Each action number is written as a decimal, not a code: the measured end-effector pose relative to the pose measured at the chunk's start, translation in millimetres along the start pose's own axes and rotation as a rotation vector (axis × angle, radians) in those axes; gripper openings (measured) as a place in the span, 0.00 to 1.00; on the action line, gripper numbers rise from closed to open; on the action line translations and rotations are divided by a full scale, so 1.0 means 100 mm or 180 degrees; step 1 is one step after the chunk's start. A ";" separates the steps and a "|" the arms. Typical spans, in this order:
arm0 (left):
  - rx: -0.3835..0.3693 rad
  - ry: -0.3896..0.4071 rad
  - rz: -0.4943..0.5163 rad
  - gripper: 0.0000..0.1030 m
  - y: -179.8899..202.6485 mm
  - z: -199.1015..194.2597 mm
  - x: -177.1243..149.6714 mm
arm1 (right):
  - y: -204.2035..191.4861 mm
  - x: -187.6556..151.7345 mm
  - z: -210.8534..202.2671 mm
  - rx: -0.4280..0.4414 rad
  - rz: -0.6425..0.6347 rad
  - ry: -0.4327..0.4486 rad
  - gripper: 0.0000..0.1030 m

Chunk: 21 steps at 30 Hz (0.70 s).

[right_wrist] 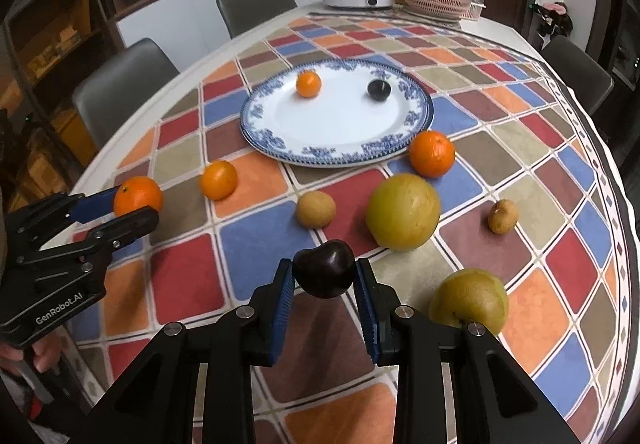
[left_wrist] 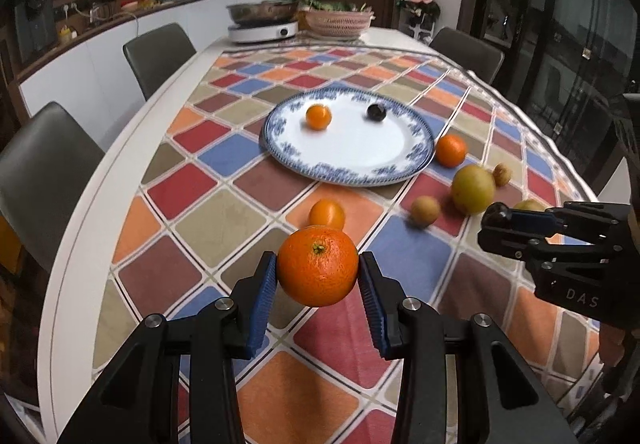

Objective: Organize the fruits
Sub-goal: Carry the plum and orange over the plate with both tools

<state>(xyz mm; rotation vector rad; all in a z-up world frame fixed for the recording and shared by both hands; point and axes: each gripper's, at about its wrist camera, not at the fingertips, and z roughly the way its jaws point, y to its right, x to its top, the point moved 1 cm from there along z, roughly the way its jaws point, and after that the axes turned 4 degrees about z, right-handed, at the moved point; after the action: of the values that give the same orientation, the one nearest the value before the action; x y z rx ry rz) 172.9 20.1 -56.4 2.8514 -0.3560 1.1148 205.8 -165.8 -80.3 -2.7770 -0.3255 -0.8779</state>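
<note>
Fruits lay scattered on the checkered cloth (left_wrist: 256,219) beside the plate (left_wrist: 348,159), which already carried a small orange (left_wrist: 318,117) and a dark plum (left_wrist: 376,112). Likely risk: round fruit set on that flat plate could roll off the shallow rim, or knock the two already there, if released too high or with sideways motion (both arms heading to one plate might also collide). Left gripper (left_wrist: 318,280) was closed partway on a big orange (left_wrist: 317,266), pads touching both sides, lifted off the cloth. Right gripper (right_wrist: 325,284) pinched a second dark plum (right_wrist: 324,268), narrower gap, also raised. Remaining oranges, pears and small brown fruits stayed on the cloth.
</note>
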 end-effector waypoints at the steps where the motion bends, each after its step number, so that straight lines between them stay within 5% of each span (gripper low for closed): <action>1: -0.0008 0.0043 0.0018 0.39 0.02 -0.05 0.03 | 0.00 0.01 -0.03 0.0011 -0.0002 0.0023 0.31; 21: -0.0116 0.0524 0.0211 0.39 0.15 -0.40 0.63 | 0.00 0.51 -0.57 0.0160 -0.0110 0.0564 0.31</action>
<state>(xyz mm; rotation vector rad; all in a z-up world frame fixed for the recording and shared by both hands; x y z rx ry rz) 187.5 -1.0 14.9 2.7108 -0.4577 1.3296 215.8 -173.9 -4.9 -2.6315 -0.3606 -1.0992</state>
